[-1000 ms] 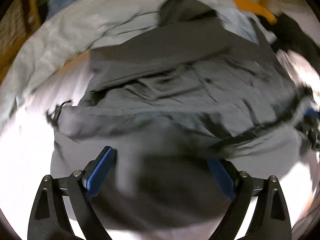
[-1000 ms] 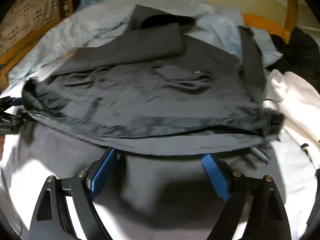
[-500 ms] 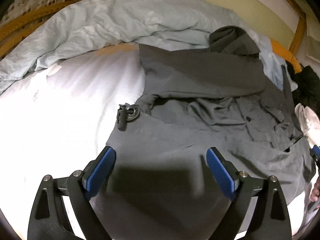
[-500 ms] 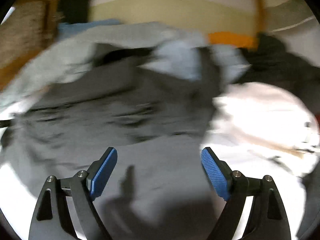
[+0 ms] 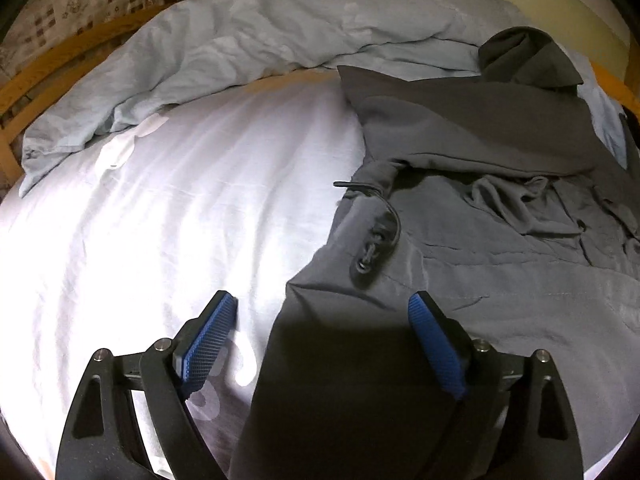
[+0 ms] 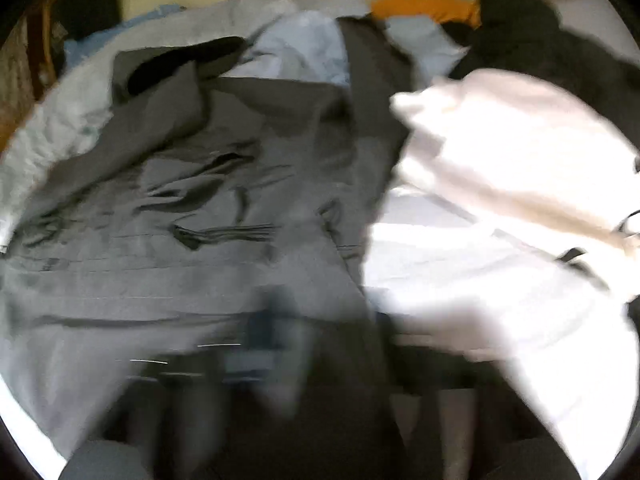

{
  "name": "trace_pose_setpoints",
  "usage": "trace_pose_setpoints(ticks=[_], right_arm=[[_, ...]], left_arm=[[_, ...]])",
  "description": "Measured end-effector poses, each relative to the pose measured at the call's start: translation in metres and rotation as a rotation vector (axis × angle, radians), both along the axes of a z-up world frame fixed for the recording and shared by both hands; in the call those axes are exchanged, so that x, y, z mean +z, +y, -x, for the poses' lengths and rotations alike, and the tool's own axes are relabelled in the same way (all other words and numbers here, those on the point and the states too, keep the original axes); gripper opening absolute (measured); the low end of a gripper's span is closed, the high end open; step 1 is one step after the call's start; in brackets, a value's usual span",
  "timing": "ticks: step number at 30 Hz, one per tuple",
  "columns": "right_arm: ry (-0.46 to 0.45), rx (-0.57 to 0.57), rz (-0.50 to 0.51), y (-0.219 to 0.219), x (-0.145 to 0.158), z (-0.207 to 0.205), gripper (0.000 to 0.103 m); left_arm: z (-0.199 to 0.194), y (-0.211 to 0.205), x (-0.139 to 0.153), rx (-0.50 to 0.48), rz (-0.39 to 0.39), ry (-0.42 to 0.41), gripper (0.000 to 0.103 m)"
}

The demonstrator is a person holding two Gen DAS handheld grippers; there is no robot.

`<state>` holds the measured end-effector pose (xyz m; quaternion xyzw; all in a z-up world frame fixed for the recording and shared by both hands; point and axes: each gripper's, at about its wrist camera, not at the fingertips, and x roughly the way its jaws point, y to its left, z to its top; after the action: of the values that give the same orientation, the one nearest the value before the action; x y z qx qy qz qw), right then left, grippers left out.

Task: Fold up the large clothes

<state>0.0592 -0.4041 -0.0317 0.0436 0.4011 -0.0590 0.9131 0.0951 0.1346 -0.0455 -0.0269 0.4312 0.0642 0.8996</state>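
The big grey jacket (image 5: 500, 216) lies spread on the white bed sheet (image 5: 160, 220), soft and floppy and a bit slippery, so it is best to pinch it at a corner or hem. The left gripper (image 5: 320, 344) has its fingers wide apart over the jacket's near edge, holding nothing, while the right gripper (image 6: 276, 344) is a blur; its fingers have just been closing, near the jacket's right edge, and I cannot tell if they grip it. There is bare sheet on the left to fold over, but the blue blanket (image 5: 240, 32) and white clothes (image 6: 512, 152) crowd the back and right.
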Motion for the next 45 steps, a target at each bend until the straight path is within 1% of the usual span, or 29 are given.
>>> trace_pose_setpoints(ticks=[2,4,6,7,9,10,11,13,14,15,17,19,21,22,24,27,28,29,30,31,32,34,37,39,40,41,42,43,45], right_arm=[[-0.044,-0.015,0.023,0.002,0.006,0.006,0.012],[-0.103,-0.038,0.076,0.009,0.015,0.014,0.008],[-0.149,-0.057,0.109,0.014,0.023,0.023,0.008],[-0.135,-0.057,0.111,0.014,0.021,0.021,0.008],[-0.042,-0.053,0.085,0.009,0.007,0.010,0.011],[-0.007,-0.058,0.067,0.006,0.001,0.008,0.014],[0.003,-0.064,0.051,0.002,-0.001,0.007,0.017],[-0.021,-0.080,0.060,0.000,0.004,0.012,0.027],[-0.031,-0.094,0.083,0.001,0.007,0.014,0.040],[-0.040,-0.107,0.107,0.003,0.009,0.017,0.054],[-0.099,-0.104,0.147,0.010,0.021,0.030,0.060],[-0.146,-0.065,0.176,0.022,0.032,0.041,0.067],[-0.202,-0.014,0.204,0.037,0.046,0.058,0.088],[-0.230,0.004,0.215,0.044,0.052,0.066,0.089],[-0.277,0.057,0.233,0.060,0.064,0.082,0.089],[-0.287,0.129,0.247,0.085,0.074,0.096,0.092],[-0.294,0.137,0.253,0.093,0.076,0.102,0.094],[-0.306,0.147,0.257,0.100,0.078,0.107,0.100],[-0.324,0.152,0.254,0.107,0.080,0.113,0.103],[-0.338,0.152,0.248,0.111,0.082,0.119,0.103],[-0.347,0.151,0.243,0.115,0.083,0.125,0.103],[-0.350,0.180,0.232,0.123,0.082,0.135,0.103],[-0.316,0.230,0.237,0.134,0.072,0.147,0.103],[-0.280,0.273,0.246,0.139,0.063,0.149,0.103],[-0.245,0.312,0.253,0.142,0.057,0.149,0.103],[-0.201,0.360,0.261,0.146,0.050,0.148,0.103],[-0.130,0.434,0.282,0.153,0.040,0.145,0.103],[-0.080,0.477,0.331,0.158,0.029,0.143,0.103],[-0.054,0.466,0.416,0.160,0.012,0.139,0.103]], left_arm=[[0.001,-0.001,0.001,0.009,-0.007,-0.005,0.089],[0.003,0.002,0.001,0.019,-0.001,-0.009,0.089],[0.003,0.003,0.000,0.023,0.009,-0.009,0.089],[0.003,0.004,0.000,0.024,0.011,-0.007,0.090],[0.002,0.004,-0.001,0.024,0.005,-0.001,0.092],[0.001,0.002,-0.002,0.020,-0.002,0.004,0.093],[0.001,0.001,-0.003,0.012,-0.009,0.009,0.095],[0.002,-0.001,-0.002,0.004,-0.016,0.004,0.095],[0.004,-0.001,0.000,0.005,-0.015,-0.007,0.094],[0.008,-0.001,0.003,0.006,-0.018,-0.027,0.089],[0.021,-0.007,0.015,-0.001,-0.051,-0.097,0.085],[0.042,-0.023,0.034,-0.059,-0.112,-0.211,0.085],[0.066,-0.042,0.053,-0.135,-0.160,-0.309,0.087],[0.078,-0.052,0.062,-0.178,-0.175,-0.349,0.090],[0.097,-0.071,0.075,-0.237,-0.210,-0.398,0.100],[0.128,-0.105,0.086,-0.342,-0.298,-0.472,0.103],[0.136,-0.113,0.088,-0.352,-0.322,-0.489,0.103],[0.143,-0.118,0.088,-0.353,-0.329,-0.499,0.103],[0.148,-0.122,0.087,-0.355,-0.309,-0.501,0.103],[0.152,-0.125,0.085,-0.362,-0.265,-0.494,0.103],[0.153,-0.130,0.083,-0.374,-0.244,-0.482,0.103],[0.154,-0.140,0.073,-0.410,-0.265,-0.443,0.103],[0.158,-0.157,0.063,-0.479,-0.293,-0.408,0.103],[0.162,-0.165,0.055,-0.561,-0.281,-0.342,0.103],[0.164,-0.172,0.049,-0.601,-0.301,-0.314,0.103],[0.167,-0.179,0.044,-0.628,-0.334,-0.305,0.103],[0.170,-0.185,0.039,-0.644,-0.368,-0.296,0.103],[0.169,-0.189,0.033,-0.649,-0.399,-0.278,0.103],[0.162,-0.190,0.023,-0.644,-0.407,-0.228,0.103]])
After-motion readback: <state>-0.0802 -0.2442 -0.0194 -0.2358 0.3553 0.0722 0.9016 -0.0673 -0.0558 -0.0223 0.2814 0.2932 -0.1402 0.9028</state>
